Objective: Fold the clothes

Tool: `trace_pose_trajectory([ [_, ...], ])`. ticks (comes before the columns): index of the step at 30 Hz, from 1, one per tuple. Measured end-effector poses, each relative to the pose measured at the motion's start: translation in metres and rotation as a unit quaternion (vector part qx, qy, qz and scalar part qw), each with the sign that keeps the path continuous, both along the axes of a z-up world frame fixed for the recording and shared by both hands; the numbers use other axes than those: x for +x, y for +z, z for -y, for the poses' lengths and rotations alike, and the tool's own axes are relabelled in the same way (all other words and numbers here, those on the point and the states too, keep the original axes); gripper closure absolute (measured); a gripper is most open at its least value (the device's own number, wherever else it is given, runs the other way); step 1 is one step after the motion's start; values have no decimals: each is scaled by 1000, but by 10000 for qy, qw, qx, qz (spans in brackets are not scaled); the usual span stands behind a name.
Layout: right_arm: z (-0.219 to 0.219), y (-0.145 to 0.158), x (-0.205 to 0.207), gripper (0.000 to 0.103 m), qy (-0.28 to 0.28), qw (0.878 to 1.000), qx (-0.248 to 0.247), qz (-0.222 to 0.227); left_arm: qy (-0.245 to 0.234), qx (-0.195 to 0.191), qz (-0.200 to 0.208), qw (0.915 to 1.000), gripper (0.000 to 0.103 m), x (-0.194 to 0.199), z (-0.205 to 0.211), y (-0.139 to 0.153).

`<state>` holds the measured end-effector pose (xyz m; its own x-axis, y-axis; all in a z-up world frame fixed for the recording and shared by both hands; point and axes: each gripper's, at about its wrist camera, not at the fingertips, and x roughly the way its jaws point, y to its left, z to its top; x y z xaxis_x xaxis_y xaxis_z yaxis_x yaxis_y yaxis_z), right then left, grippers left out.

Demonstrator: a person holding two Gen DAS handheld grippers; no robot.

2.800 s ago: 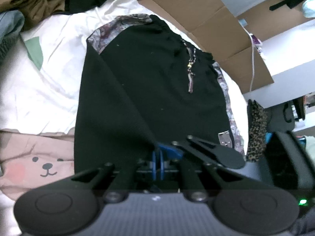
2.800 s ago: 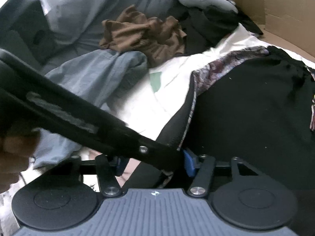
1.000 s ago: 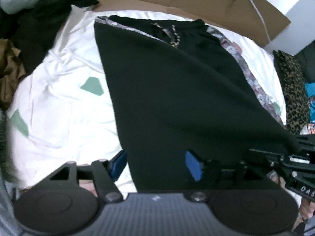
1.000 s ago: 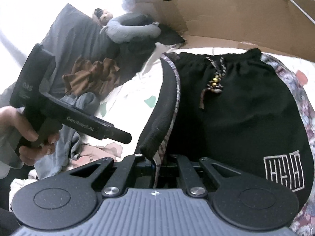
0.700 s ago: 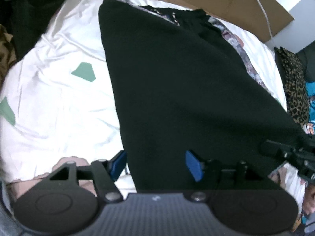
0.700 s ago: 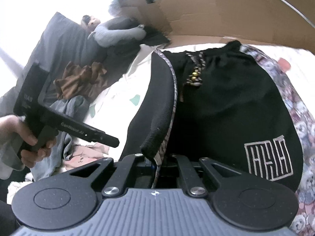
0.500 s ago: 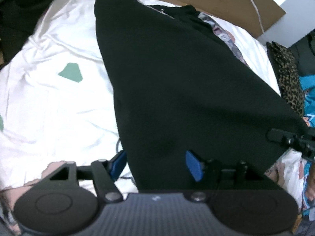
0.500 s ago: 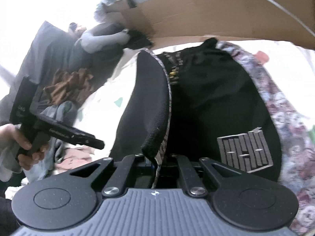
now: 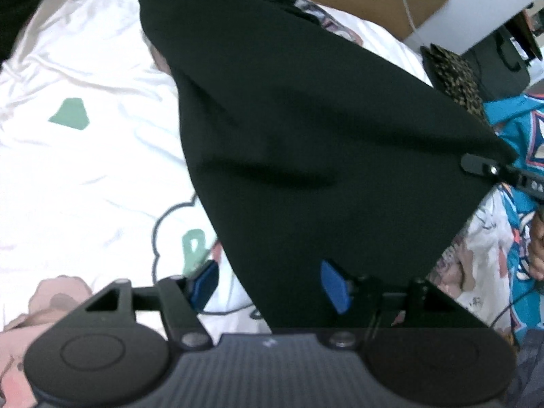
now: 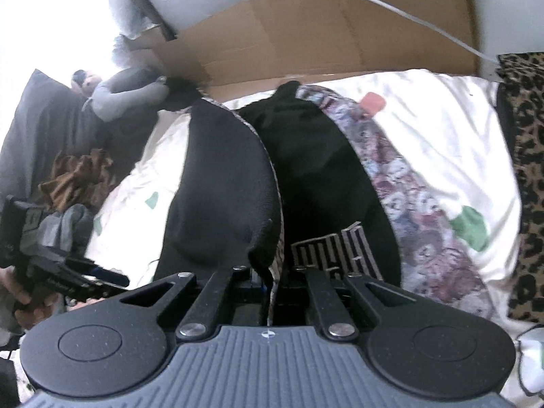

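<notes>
Shorts (image 10: pixel 306 170), black with floral side stripes, lie on a white sheet (image 9: pixel 85 170) at frame centre, one leg lifted and folded over. The right gripper (image 10: pixel 268 285) has its fingers clamped on that leg's hem. The left gripper (image 9: pixel 268 285) has its blue fingers (image 9: pixel 335 287) wide apart with the black cloth between them, not pinched. Cardboard (image 10: pixel 323 27) stands behind, a leopard-print cloth (image 10: pixel 523 170) at right, a pile of clothes (image 10: pixel 78 173) at left. In the left view the raised cloth hides most of the shorts.
</notes>
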<state>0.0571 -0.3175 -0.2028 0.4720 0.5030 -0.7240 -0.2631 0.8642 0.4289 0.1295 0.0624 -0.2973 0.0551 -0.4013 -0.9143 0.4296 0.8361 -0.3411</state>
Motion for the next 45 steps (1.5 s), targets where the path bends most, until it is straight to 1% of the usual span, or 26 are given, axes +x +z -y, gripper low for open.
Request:
trace_pose_trajectory([
  [6,28,-4,-1,102,-339,9991,-255,-86,7,-220,-281,9994,34,-5,10,-13],
  [11,51,-12,-4,102,-631,9969,-398,-253,10,-471,-670,9966,34,-14,11,-30],
  [15,62,-19,-7,102,-859,9946,-484,-324,-55,-655,-766,9949,34,-24,18,-34],
  [18,68,-25,-10,102,-989,9929,-545,-366,-43,-796,-926,9925,34,-31,21,-41],
  [22,78,-33,-12,102,-1185,9904,-600,-394,-83,-796,-1069,9910,34,-40,24,-51],
  [24,83,-39,-12,102,-1300,9886,-609,-451,-19,-824,-1189,9895,34,-43,26,-57],
  [27,87,-48,-12,102,-1392,9868,-591,-579,59,-944,-1401,9856,37,-53,18,-64],
  [30,89,-56,-13,100,-1450,9859,-502,-668,42,-1064,-1546,9822,46,-58,29,-72],
  [31,90,-58,-14,99,-1463,9858,-470,-681,41,-1109,-1617,9806,52,-60,31,-74],
  [32,91,-59,-15,99,-1468,9859,-448,-660,40,-1162,-1711,9784,61,-61,33,-76],
  [33,92,-60,-16,97,-1486,9858,-452,-634,38,-1214,-1805,9760,66,-62,36,-78],
  [34,93,-62,-16,94,-1519,9854,-444,-634,36,-1258,-1891,9739,74,-63,38,-80],
  [35,95,-64,-17,90,-1551,9850,-407,-643,32,-1289,-1964,9720,77,-65,39,-81],
  [40,100,-71,-20,89,-1679,9830,-288,-685,282,-1385,-2110,9672,77,-63,42,-83],
  [43,103,-74,-17,89,-1774,9815,-250,-678,212,-1400,-2114,9671,77,-61,45,-81],
  [45,107,-73,-14,89,-1870,9800,-214,-648,153,-1397,-2151,9664,79,-62,49,-81],
])
